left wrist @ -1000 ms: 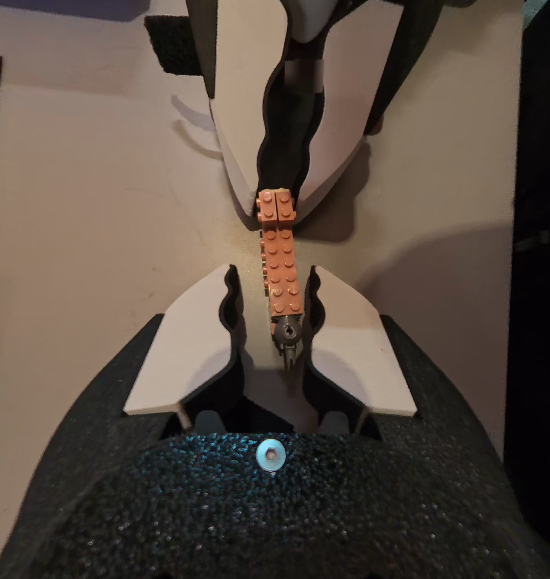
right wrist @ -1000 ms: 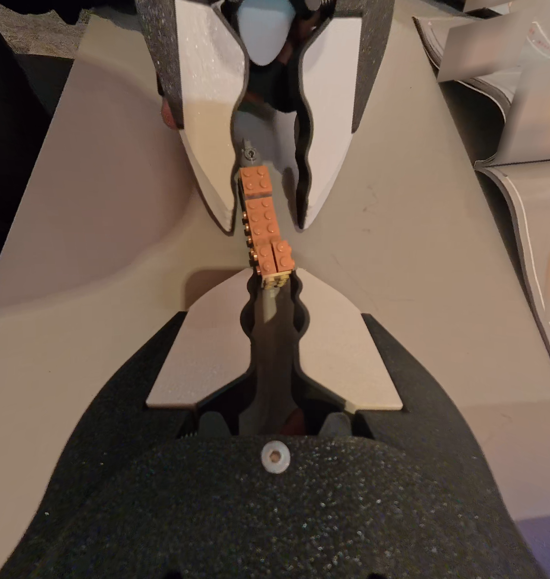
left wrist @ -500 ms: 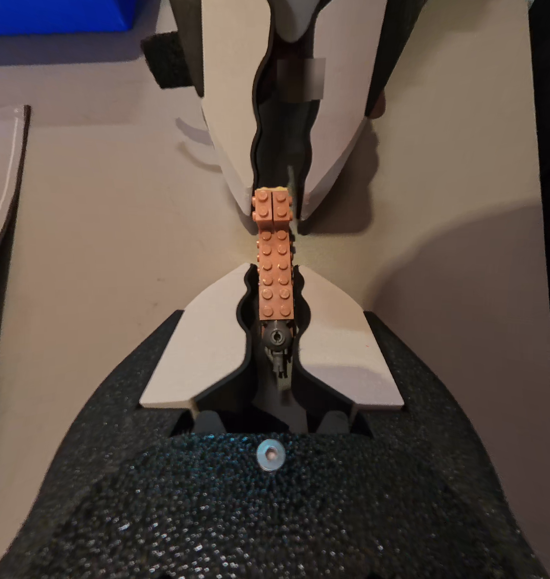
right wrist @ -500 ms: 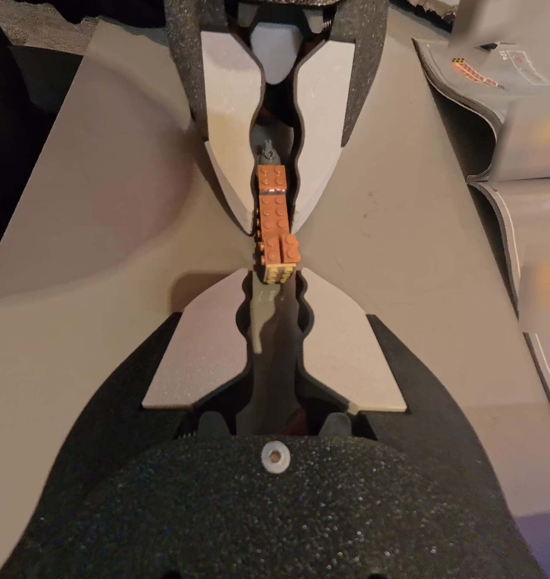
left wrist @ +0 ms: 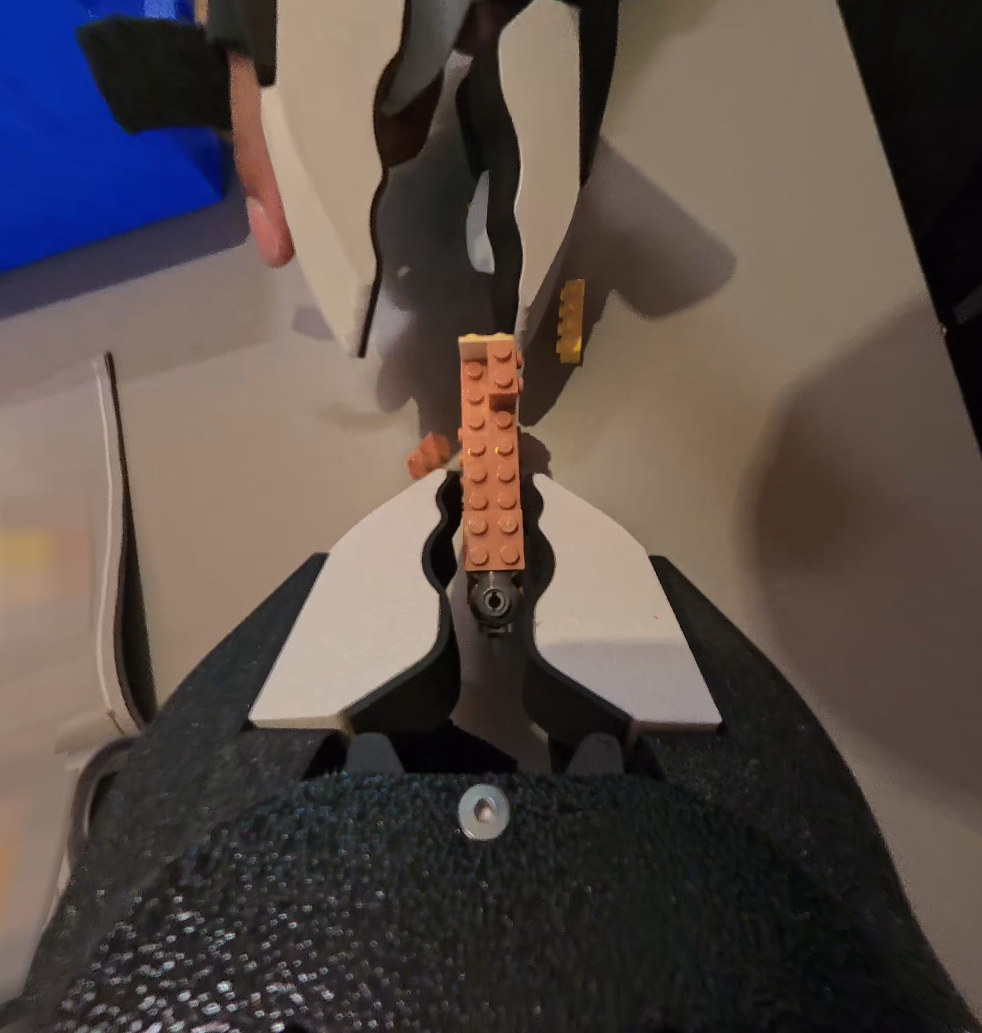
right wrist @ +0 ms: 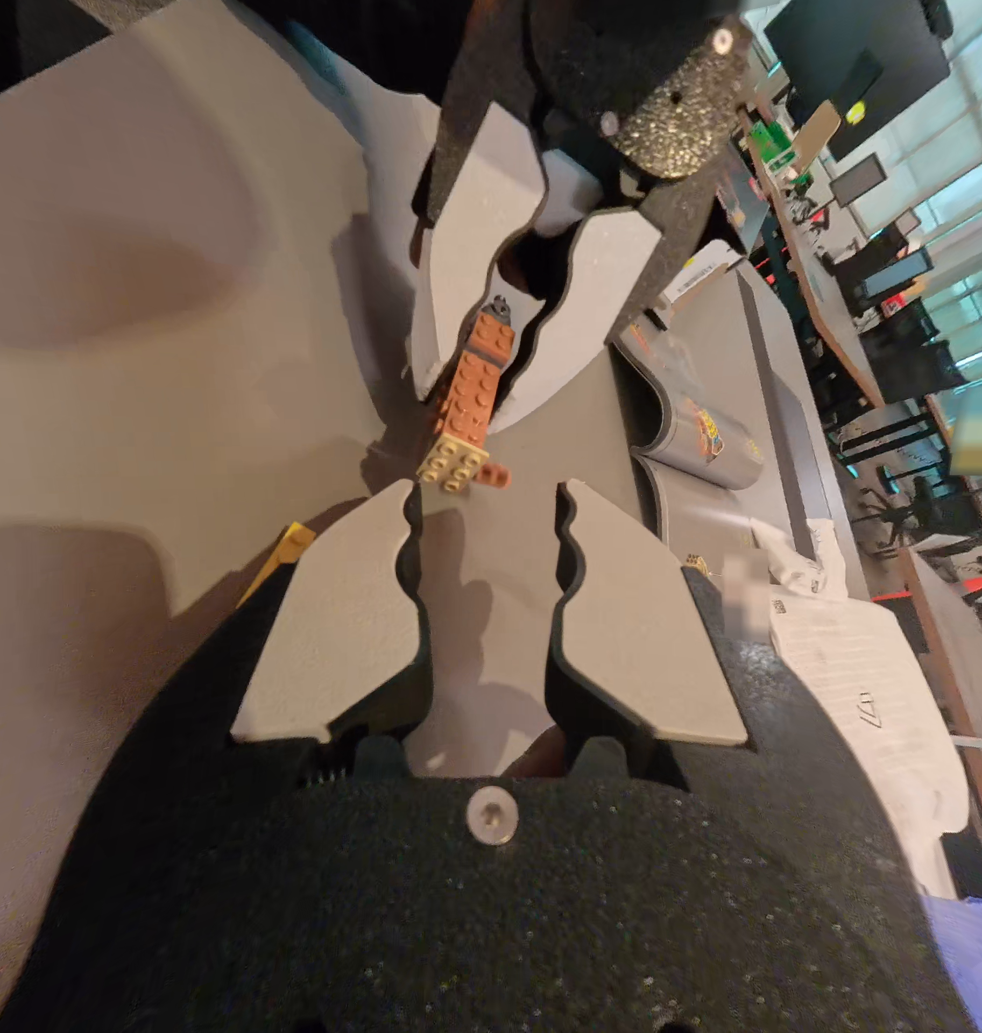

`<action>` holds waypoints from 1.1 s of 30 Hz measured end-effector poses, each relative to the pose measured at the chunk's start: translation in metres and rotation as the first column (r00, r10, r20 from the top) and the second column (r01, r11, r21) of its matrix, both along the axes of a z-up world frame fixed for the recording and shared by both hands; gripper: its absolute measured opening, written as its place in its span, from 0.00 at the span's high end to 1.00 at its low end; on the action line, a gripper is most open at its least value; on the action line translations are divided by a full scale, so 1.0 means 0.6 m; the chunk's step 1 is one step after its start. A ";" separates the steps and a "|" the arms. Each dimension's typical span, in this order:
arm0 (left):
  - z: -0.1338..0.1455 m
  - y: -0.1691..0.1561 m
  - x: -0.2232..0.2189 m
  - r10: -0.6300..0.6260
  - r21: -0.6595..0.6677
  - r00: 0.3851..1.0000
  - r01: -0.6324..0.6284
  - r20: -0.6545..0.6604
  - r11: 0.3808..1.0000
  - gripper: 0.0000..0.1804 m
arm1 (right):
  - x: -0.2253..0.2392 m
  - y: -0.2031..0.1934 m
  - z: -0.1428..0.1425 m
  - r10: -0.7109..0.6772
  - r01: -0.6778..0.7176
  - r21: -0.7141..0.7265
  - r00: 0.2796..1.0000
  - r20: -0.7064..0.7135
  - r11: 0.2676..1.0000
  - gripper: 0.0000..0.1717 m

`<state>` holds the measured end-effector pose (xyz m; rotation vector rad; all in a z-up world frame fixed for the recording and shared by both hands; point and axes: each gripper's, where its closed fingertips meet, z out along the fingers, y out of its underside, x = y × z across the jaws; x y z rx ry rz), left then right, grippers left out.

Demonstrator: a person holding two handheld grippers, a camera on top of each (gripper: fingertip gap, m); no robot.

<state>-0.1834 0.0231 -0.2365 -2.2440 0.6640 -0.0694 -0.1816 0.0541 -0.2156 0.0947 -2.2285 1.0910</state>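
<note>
Left gripper (left wrist: pixel 491 486) clamped on orange brick assembly (left wrist: pixel 491 464) held above beige table (left wrist: pixel 757 447), right gripper (right wrist: pixel 485 492) spread wide, empty (small loose orange brick (right wrist: pixel 494 475) just beyond).

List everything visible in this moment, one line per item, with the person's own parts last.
Brick assembly: one, orange with a tan end and a dark grey pin end, clamped in the left tongs.
Small brick: one, orange, loose on the table beside the assembly's tan end.
Flat piece: one, yellow, on the table.
Table: one, beige.
Booklets: grey, at the table's edge.
Bin: one, blue, far corner.
Left tongs: shut on the assembly.
Right tongs: open, empty.
</note>
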 end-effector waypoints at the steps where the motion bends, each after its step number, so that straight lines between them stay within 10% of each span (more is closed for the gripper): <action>1: 0.000 0.003 0.002 -0.014 -0.001 1.000 0.014 -0.004 1.000 0.89 | 0.001 0.002 -0.004 0.004 -0.004 0.017 1.000 -0.007 1.000 0.73; 15: -0.046 -0.035 -0.009 0.037 -0.192 0.999 -0.029 0.040 0.981 0.88 | -0.031 0.029 -0.040 -0.179 0.164 0.085 0.956 0.231 0.983 0.80; 33: -0.014 -0.030 -0.002 0.016 -0.044 0.992 -0.010 0.125 0.999 0.80 | -0.056 -0.010 -0.062 -0.103 0.066 0.106 0.913 0.394 0.992 0.83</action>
